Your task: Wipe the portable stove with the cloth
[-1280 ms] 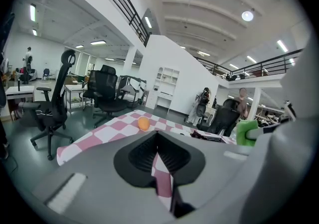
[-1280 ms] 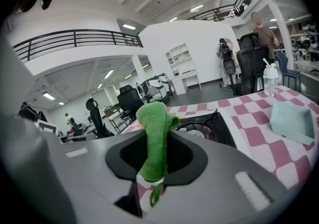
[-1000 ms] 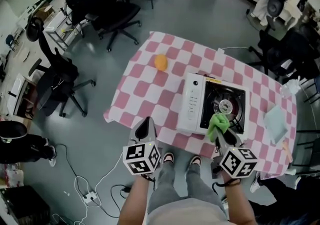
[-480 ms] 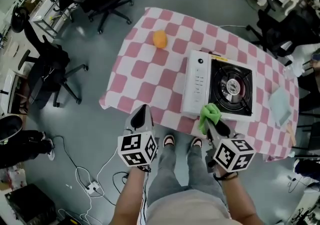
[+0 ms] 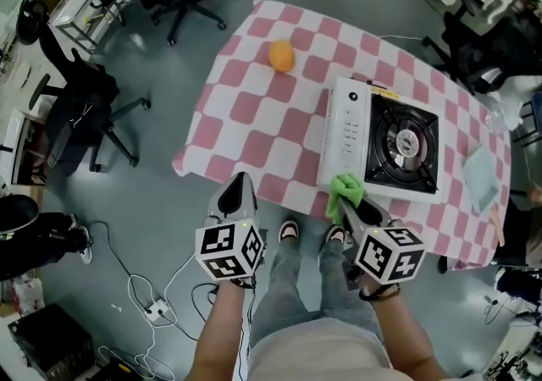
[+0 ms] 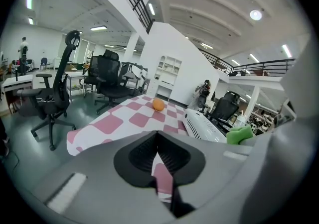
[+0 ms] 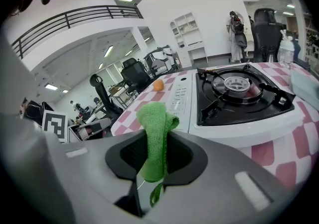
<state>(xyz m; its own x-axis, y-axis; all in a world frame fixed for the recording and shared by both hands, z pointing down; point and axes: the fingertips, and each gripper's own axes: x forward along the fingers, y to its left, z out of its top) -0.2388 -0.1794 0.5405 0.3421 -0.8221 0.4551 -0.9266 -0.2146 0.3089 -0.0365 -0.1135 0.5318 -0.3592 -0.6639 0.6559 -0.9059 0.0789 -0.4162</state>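
The white portable stove (image 5: 347, 144) with a black burner (image 5: 404, 149) sits on the right half of the pink checked table (image 5: 254, 117). My right gripper (image 5: 349, 203) is shut on a green cloth (image 5: 345, 191), just off the stove's near left corner by the table's front edge. In the right gripper view the green cloth (image 7: 155, 133) stands up between the jaws, with the stove (image 7: 224, 103) close ahead. My left gripper (image 5: 237, 198) hangs shut and holds nothing, left of the stove at the table's front edge. The left gripper view shows the stove (image 6: 202, 127) to the right.
An orange ball (image 5: 281, 56) lies on the table's far left part. A pale blue cloth (image 5: 480, 178) rests at the right edge beyond the stove. Black office chairs (image 5: 85, 108) stand on the grey floor to the left, and cables (image 5: 144, 311) lie by my feet.
My right gripper with the green cloth has drawn back off the burner toward the stove's near left corner and the table's front edge. The left gripper has barely moved.
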